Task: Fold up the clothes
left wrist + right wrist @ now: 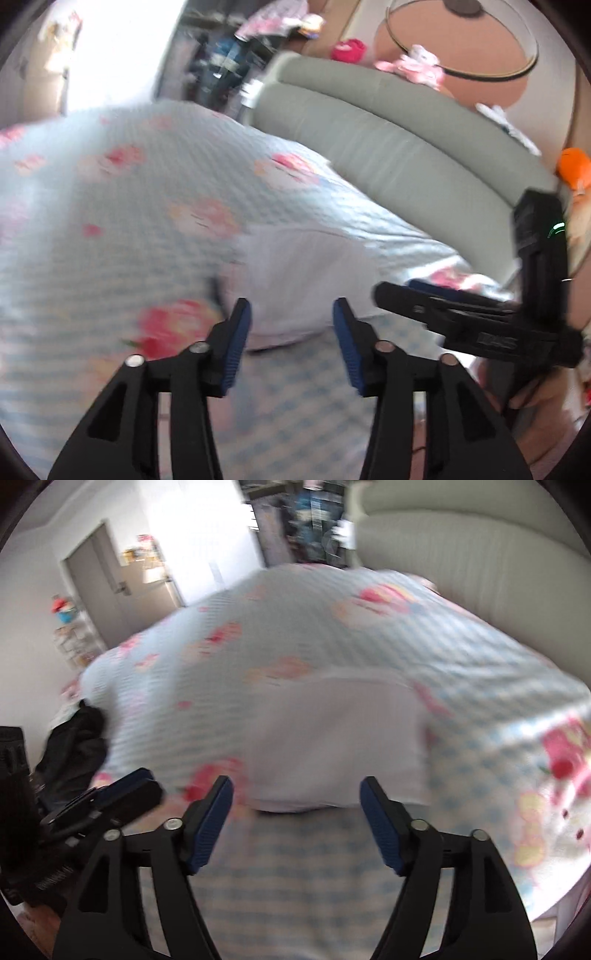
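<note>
On the floral blue-checked bedspread (369, 635), pale lilac folded garment (332, 738) lies flat, looks finished; left hand-held gripper (291, 347) and right hand-held gripper (297, 819) both spread, empty.

No legible text, label, brand, number or sign is found in either view; faint lettering on the side of the right gripper (399, 291) and of the left gripper (144, 786) is blurred beyond reading.
</note>
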Tool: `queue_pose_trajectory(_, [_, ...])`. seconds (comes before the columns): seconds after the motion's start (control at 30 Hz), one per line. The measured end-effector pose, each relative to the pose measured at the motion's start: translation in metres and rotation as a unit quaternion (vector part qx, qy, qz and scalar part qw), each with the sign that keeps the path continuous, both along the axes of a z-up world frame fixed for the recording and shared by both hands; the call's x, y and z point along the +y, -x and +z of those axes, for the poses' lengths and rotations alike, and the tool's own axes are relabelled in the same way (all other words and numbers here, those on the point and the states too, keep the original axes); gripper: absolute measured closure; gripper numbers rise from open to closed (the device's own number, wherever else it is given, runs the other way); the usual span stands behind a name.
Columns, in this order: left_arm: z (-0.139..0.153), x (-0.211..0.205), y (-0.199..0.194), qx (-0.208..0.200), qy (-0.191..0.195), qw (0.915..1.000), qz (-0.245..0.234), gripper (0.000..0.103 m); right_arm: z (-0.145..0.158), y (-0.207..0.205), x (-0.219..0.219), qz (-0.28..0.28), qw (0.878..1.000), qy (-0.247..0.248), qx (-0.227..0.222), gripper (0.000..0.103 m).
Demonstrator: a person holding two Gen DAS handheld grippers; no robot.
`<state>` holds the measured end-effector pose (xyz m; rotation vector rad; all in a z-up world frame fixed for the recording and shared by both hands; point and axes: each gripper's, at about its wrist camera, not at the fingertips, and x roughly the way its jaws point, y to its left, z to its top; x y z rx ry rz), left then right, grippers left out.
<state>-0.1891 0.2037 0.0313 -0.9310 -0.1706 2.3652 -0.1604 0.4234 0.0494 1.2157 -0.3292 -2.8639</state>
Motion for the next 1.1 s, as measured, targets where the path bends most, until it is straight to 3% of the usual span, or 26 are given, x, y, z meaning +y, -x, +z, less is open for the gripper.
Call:
queue_pose_trajectory(0.13, [0.025, -0.066, 0.017, -0.007, 0.032, 0.9934, 0.11, 0.048, 0.029, 0.002, -0.064, 0.009, 0.999, -0.011, 0.046, 0.016])
queue_pose_trajectory(0.17, [0.033, -0.081, 0.019, -0.006, 0.035, 0.9905, 0.133, 0.048, 0.036, 0.002, -0.079, 0.007, 0.998, -0.006, 0.057, 0.011])
queue_pose_trajectory(0.27, [0.055, -0.122, 0.019, 0.004, 0.045, 0.983, 0.178, 0.045, 0.043, 0.012, -0.116, 0.009, 0.999, 0.001, 0.053, 0.006])
queue_pose_trajectory(0.4, [0.081, -0.16, 0.004, 0.038, 0.063, 0.9756, 0.207, 0.033, 0.052, 0.016, -0.163, 0.031, 0.998, -0.015, 0.049, 0.006])
queue_pose_trajectory(0.57, [0.092, -0.197, -0.005, 0.039, 0.066, 0.9692, 0.234, 0.027, 0.056, 0.014, -0.208, 0.05, 0.997, -0.04, 0.042, 0.006])
queue_pose_trajectory(0.97, [0.063, -0.223, -0.014, 0.019, 0.077, 0.9646, 0.252, 0.023, 0.051, 0.009, -0.239, 0.066, 0.996, -0.058, 0.027, 0.006])
queue_pose_trajectory(1.1, [0.061, -0.234, -0.038, 0.027, 0.081, 0.9543, 0.286, 0.022, 0.053, -0.009, -0.241, 0.069, 0.995, -0.068, 0.018, 0.006])
